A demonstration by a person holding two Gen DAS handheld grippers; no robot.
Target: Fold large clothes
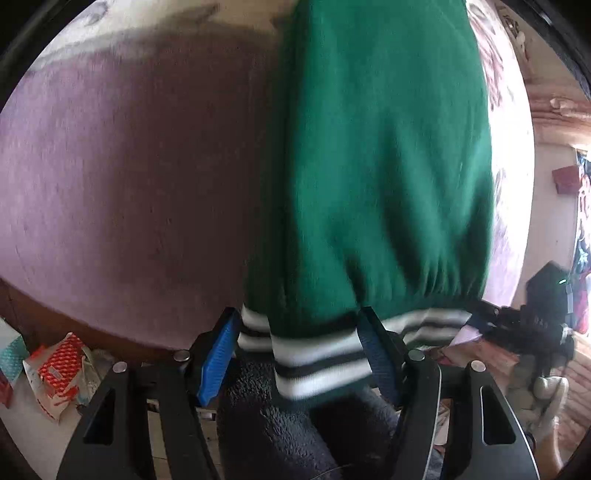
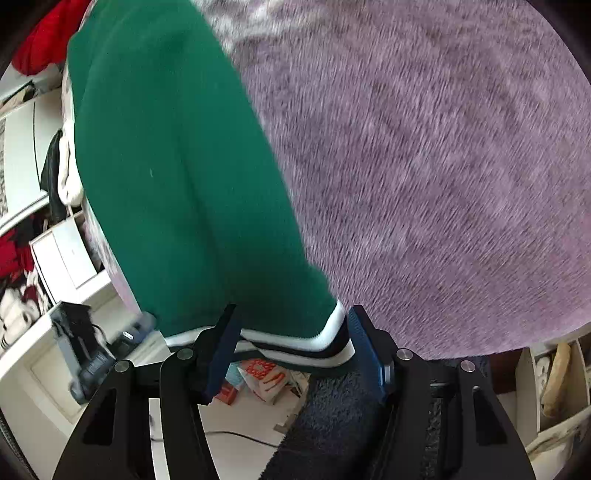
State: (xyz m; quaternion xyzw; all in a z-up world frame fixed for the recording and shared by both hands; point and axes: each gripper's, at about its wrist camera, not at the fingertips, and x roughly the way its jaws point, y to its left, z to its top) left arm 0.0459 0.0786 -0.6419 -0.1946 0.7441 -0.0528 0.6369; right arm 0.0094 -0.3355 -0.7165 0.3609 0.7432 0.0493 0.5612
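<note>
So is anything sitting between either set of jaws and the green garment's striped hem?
Nothing visible does. The striped hem of the green garment already lies between the left gripper jaws, and its other end lies between the right gripper jaws.

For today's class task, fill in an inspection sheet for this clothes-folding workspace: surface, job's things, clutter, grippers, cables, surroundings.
Surface: purple fuzzy blanket, mostly bare.
Job's things: green garment lying flat, its striped hem at the near edge.
Clutter: red-and-white packet on the floor below the edge.
Grippers: left gripper and right gripper each straddle the hem; whether the pads press it is unclear.
Cables: thin dark cable on the floor.
Surroundings: white shelving, red fabric.
</note>
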